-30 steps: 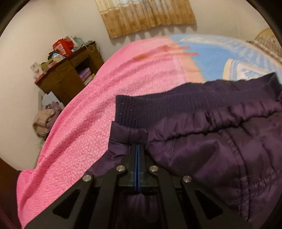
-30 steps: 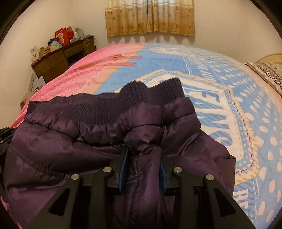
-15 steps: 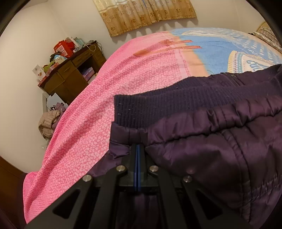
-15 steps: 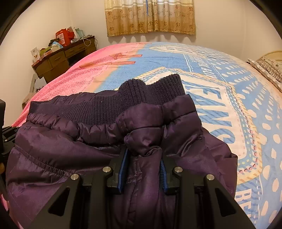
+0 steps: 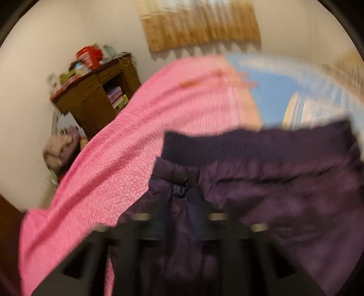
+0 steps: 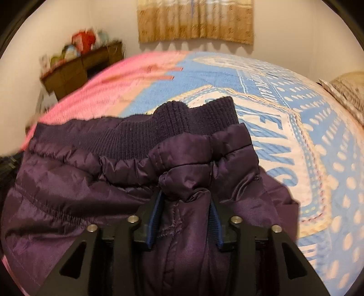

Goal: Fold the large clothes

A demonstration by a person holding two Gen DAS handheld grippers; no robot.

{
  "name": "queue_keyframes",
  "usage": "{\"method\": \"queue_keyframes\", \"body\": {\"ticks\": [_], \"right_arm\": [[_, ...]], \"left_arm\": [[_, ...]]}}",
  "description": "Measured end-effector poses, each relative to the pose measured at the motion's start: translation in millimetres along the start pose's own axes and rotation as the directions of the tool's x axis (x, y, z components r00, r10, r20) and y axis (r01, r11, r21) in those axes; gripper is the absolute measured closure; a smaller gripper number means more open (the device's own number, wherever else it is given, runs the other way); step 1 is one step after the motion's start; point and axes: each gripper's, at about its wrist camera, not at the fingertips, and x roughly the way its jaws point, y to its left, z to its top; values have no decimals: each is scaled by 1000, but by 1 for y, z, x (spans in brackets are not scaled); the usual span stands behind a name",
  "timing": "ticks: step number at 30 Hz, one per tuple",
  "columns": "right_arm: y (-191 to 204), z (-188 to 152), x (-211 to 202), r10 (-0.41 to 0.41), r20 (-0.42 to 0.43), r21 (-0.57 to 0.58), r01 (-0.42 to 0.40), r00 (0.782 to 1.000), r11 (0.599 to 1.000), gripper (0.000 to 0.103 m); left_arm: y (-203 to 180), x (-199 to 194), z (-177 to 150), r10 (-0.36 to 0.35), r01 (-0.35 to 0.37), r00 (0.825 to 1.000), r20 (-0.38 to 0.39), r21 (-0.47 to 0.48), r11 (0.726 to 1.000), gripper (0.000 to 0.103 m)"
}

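The right gripper (image 6: 185, 216) is clenched on a thick fold of the purple jacket (image 6: 95, 182), just below its ribbed hem. The left gripper (image 5: 179, 218), blurred, has jacket fabric between its fingers; its grip is unclear. The jacket lies on the bed (image 6: 307, 127), with a cluttered desk (image 5: 91, 98) far left.

Plain pale walls (image 6: 284, 27) close the room in under warm indoor light. A tan patterned curtain (image 6: 195, 21) hangs on the far wall. In the left corner stands a brown wooden desk (image 5: 95, 95), its top cluttered, books in its open shelf. A pink and blue bedspread (image 6: 273, 102) covers the bed.
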Motion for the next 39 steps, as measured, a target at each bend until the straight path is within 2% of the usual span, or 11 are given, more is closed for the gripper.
{"method": "queue_keyframes", "body": {"ticks": [1,2,5,8,10,12,17,20,24,31,39], "right_arm": [[-1,2,-16,-8,39,23,7,999,1000,40],[1,3,-35,44,101,40,-48,994,998,40],[22,2,-60,83,181,7,-86,980,996,26],[64,-3,-33,172,53,-113,-165,984,980,22],[70,-6,-15,114,51,-146,-106,992,984,22],[60,-2,1,141,28,-70,-139,990,988,22],[51,9,26,155,2,0,-155,988,988,19],[57,10,31,129,-6,-13,-129,992,992,18],[61,6,29,123,5,-28,-123,992,992,17],[61,-10,21,137,56,-47,-135,989,990,17],[66,-9,24,111,78,-58,-107,991,993,16]], "left_arm": [[4,-17,1,-6,8,999,49,-40,999,17],[2,-33,2,-17,22,994,108,-40,999,9],[-26,-53,3,-46,34,984,171,72,997,7],[-68,-43,0,-76,46,986,145,204,978,3],[-90,-18,-5,-22,-9,993,115,266,964,2],[-91,6,-4,28,-49,996,87,246,968,1],[-86,43,11,28,-26,999,-15,124,992,0],[-82,59,13,-16,24,995,-94,82,996,0],[-85,52,4,8,-3,998,-68,81,997,0],[-68,36,-20,-50,49,998,-38,-19,999,0],[-71,45,-9,-46,45,997,-63,-2,999,0]]}}
